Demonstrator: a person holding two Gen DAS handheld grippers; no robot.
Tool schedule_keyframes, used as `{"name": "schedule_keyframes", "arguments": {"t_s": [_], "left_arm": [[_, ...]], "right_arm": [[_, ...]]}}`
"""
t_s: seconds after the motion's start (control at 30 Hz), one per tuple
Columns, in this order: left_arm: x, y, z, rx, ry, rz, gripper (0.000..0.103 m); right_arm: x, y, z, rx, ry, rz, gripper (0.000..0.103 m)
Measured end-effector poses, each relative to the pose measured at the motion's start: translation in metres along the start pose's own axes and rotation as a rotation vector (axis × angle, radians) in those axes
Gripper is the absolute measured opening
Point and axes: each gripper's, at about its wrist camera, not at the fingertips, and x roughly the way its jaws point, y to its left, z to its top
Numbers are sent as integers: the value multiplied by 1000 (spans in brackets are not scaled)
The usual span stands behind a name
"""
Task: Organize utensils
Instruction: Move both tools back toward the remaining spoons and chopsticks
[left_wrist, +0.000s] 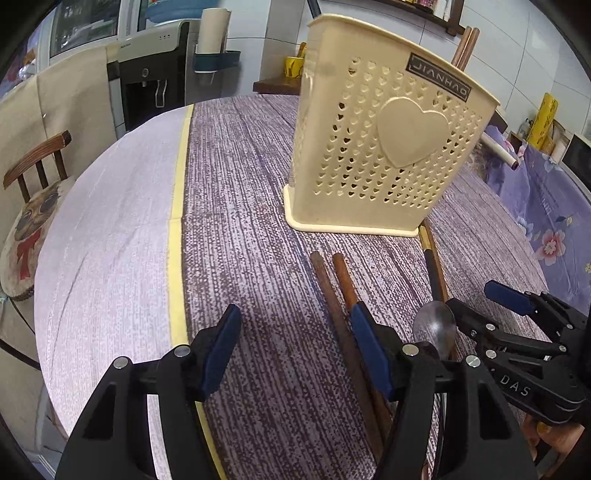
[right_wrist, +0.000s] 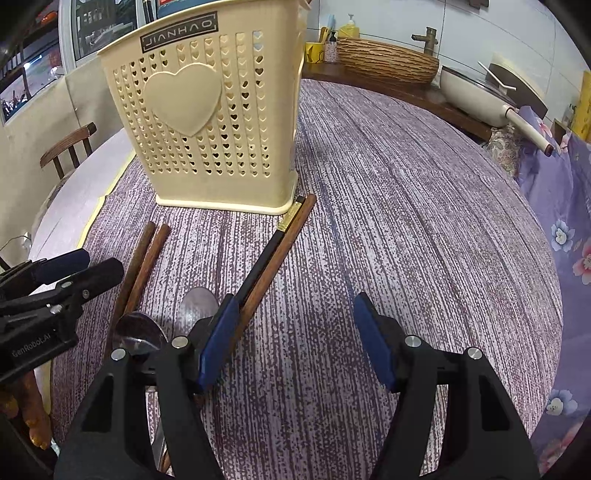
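Hovering low over chopsticks (right_wrist: 140, 266), left claw (left_wrist: 295, 332) agape, right claw (right_wrist: 295, 325) agape

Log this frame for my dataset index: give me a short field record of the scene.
surface: table with purple cloth
holder: cream holder, upright, heart cut-outs, at the far side
brown chopsticks: pair lying in front of the holder
dark chopsticks: pair, far ends at the holder's base
spoons: two, bowls between the chopstick pairs
left gripper: open, empty, above the cloth
right gripper: open, empty, left finger over the dark chopsticks
in holder: chopstick tops visible
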Motion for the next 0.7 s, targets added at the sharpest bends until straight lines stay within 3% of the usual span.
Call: {"name": "schedule_keyframes", "arguments": {"t_s": [0.2,0.33,0.6,0.7], "left_arm": [[3,-3,2,10,2,11,58],[4,-2,4,8,4,21,55],[14,-16,10,71,19,94,48],[15,-21,10,96,15,123,37]], "right_arm": [[1,-9,0,-2,22,-35,64],[4,-19,-3,72,39,27,64],[3,-16,-5,69,29,14,64],[4,-18,-6,72,29,15,64]]}}
